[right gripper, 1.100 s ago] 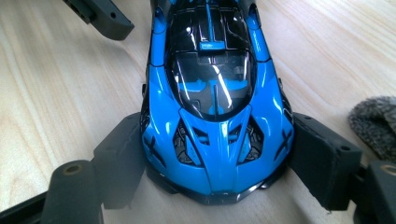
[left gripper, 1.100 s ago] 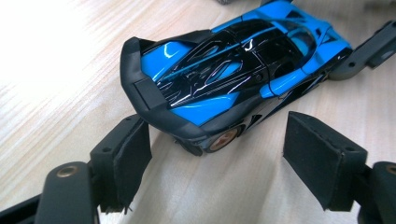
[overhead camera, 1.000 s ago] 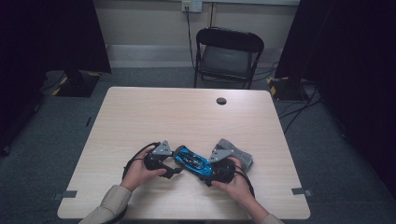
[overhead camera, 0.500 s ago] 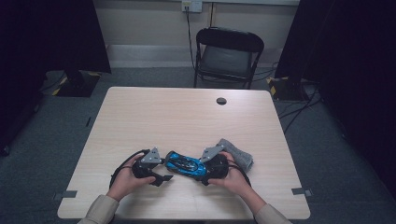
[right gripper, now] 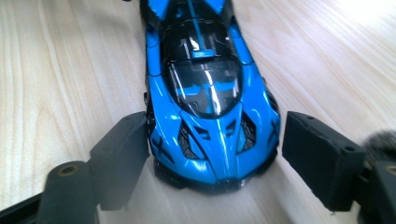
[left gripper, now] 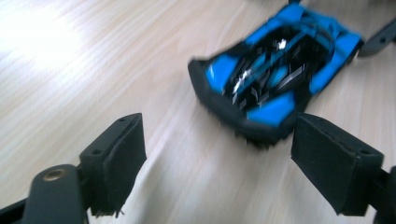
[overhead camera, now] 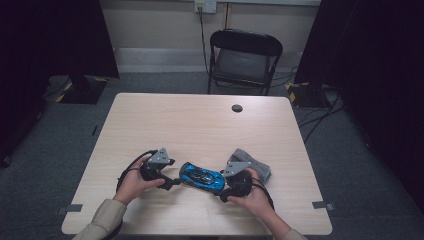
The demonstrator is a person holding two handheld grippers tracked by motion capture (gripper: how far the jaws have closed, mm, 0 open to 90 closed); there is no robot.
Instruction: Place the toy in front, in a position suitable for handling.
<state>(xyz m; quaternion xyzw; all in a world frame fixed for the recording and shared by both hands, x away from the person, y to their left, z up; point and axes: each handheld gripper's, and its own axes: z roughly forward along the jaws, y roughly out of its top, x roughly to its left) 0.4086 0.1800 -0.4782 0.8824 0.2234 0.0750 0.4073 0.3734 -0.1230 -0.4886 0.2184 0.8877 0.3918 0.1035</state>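
I keep the blue toy car (overhead camera: 201,177) flat on the table (overhead camera: 200,125) between both tongs: the right tongs (right gripper: 212,154) straddle its nose, one pad touching, while the left tongs (left gripper: 215,154), just opening, stand wide behind its tail with nothing between them.

The car (right gripper: 205,107) is bright blue with black panels and trim. The surface (overhead camera: 200,125) is pale wood grain. The cloth (overhead camera: 257,162) is grey.

Grey cloth (overhead camera: 255,162), perhaps; folding chair (overhead camera: 243,60).

Toy car (left gripper: 275,74) blurred in left gripper view; grey cloth (overhead camera: 256,165) partly hidden behind right tongs (overhead camera: 226,186).
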